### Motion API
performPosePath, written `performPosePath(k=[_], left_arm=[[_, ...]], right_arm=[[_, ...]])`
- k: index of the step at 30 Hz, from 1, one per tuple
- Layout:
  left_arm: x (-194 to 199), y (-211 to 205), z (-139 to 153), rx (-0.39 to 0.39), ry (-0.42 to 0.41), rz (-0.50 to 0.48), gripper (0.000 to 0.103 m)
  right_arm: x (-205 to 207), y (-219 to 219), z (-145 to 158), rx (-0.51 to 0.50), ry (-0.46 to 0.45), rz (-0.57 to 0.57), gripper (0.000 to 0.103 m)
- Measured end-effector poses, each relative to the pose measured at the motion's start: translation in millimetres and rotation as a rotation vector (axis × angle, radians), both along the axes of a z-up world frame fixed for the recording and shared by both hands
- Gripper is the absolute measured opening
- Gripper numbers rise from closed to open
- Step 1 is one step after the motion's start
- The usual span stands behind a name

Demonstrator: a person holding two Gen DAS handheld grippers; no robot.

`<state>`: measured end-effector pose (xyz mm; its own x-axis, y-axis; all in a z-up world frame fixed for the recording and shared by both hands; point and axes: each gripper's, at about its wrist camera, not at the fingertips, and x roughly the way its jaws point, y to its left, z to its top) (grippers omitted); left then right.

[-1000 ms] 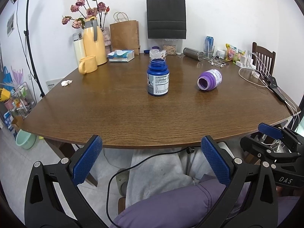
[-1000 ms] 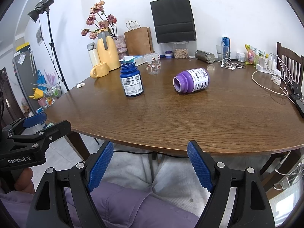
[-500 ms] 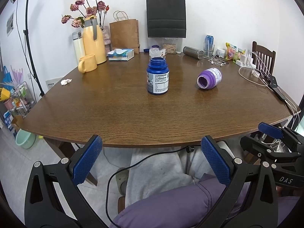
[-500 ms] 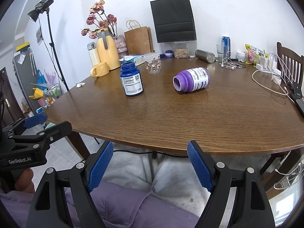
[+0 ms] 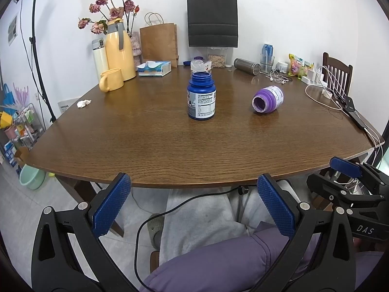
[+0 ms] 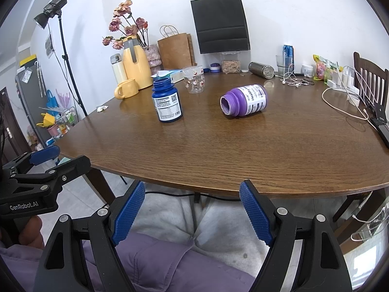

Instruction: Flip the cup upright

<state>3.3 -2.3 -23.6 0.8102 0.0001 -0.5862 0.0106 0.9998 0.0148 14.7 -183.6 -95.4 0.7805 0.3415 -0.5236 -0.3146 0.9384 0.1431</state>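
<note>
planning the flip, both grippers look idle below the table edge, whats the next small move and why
Probably bring the right gripper forward over the table toward the purple plastic bottle. It lies on its side on the brown wooden table, open mouth facing the near edge, nearer the right side, and both grippers are open and empty; the blue bottle already stands upright.

A brown wooden table (image 5: 170, 150) fills the view. Upright blue bottle (image 5: 201, 99) at centre; purple bottle (image 5: 268, 99) on its side at three o'clock. Left gripper (image 5: 194, 206) hangs wide apart at six o'clock.
</note>
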Motion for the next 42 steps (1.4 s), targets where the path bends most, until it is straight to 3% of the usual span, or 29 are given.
performPosePath(k=[32, 42], left_arm=[[6.1, 1.0, -1.3, -0.016, 0.027, -0.011, 0.103], [62.9, -2.6, 6.4, -0.032, 0.047, -0.061, 0.103]], right_arm=[[6.1, -2.1, -4.0, -0.013, -0.006, 0.0, 0.084], [82.1, -26.3, 14.7, -0.039, -0.023, -0.058, 0.084]])
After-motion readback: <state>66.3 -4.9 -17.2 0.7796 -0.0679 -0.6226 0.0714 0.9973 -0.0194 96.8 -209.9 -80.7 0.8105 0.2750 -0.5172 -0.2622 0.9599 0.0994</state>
